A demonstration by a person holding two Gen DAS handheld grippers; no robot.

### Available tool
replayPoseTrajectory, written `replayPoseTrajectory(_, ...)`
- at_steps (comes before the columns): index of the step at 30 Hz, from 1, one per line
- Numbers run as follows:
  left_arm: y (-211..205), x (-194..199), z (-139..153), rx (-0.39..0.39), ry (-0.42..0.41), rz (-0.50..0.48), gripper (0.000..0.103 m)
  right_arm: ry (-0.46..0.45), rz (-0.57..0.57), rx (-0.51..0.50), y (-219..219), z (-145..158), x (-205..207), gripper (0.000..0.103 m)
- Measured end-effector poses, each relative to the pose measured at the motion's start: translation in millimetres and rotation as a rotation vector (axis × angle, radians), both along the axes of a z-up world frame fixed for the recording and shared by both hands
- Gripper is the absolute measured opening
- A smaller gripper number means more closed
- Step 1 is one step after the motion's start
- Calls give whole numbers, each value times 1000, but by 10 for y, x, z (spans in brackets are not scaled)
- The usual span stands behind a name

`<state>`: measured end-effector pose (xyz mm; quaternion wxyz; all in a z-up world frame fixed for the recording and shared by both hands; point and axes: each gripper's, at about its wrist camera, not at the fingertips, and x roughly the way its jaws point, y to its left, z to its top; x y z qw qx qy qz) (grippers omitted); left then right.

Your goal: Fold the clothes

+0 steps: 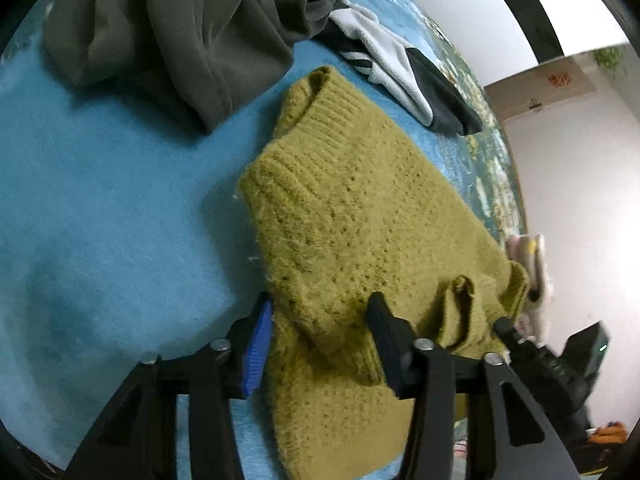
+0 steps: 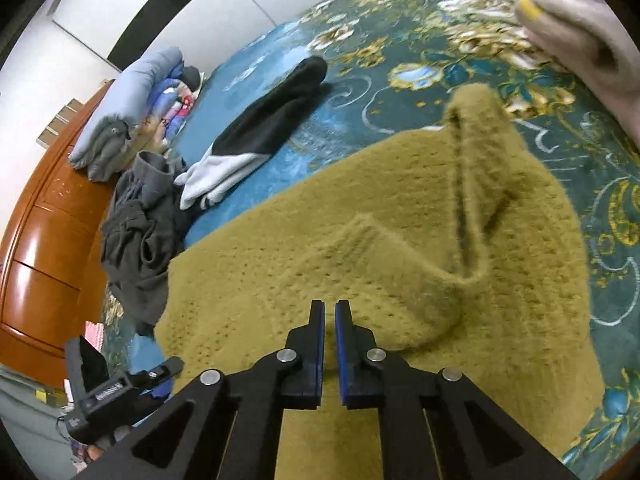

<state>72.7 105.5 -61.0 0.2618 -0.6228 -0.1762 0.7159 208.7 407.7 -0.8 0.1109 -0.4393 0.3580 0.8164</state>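
Observation:
A mustard-yellow knit sweater lies on the blue bed cover. My left gripper is open, its jaws wide apart, with the sweater's near edge lying between them. In the right wrist view the same sweater spreads below, one part folded up and over. My right gripper hovers just above the sweater with its jaws nearly together and nothing between them.
A crumpled grey-green garment and a black-and-white garment lie at the far side. A pale garment is at the upper right. A wooden headboard and folded bedding stand at the left.

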Motion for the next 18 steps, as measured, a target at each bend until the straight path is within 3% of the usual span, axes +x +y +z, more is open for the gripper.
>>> replayPoseTrajectory(1, 11, 1, 4, -6, 6, -2, 44, -7, 6, 3, -32, 3, -52, 32)
replayPoseTrajectory(2, 17, 3, 9, -13, 12, -4, 44, -12, 21, 21, -100, 18, -125, 60)
replayPoseTrajectory(3, 12, 7, 17, -23, 20, -7, 42, -17, 36, 39, -168, 33, -199, 70)
replayPoseTrajectory(8, 38, 38, 92, -88, 80, -45, 40, -46, 110, 132, -501, 89, -548, 70)
replayPoseTrajectory(11, -16, 46, 131, -97, 102, -58, 40, -99, 142, 201, -624, -37, -589, 70)
replayPoseTrajectory(13, -40, 49, 142, -82, 100, -65, 40, -135, 163, 246, -707, -120, -617, 64)
replayPoseTrajectory(15, -68, 61, 147, -60, 102, -73, 40, -170, 184, 292, -789, -203, -644, 35)
replayPoseTrajectory(16, -79, 66, 147, -47, 101, -77, 40, -178, 185, 299, -800, -228, -642, 32)
replayPoseTrajectory(18, -83, 60, 119, -10, 85, -75, 40, -145, 151, 247, -692, -192, -553, 11)
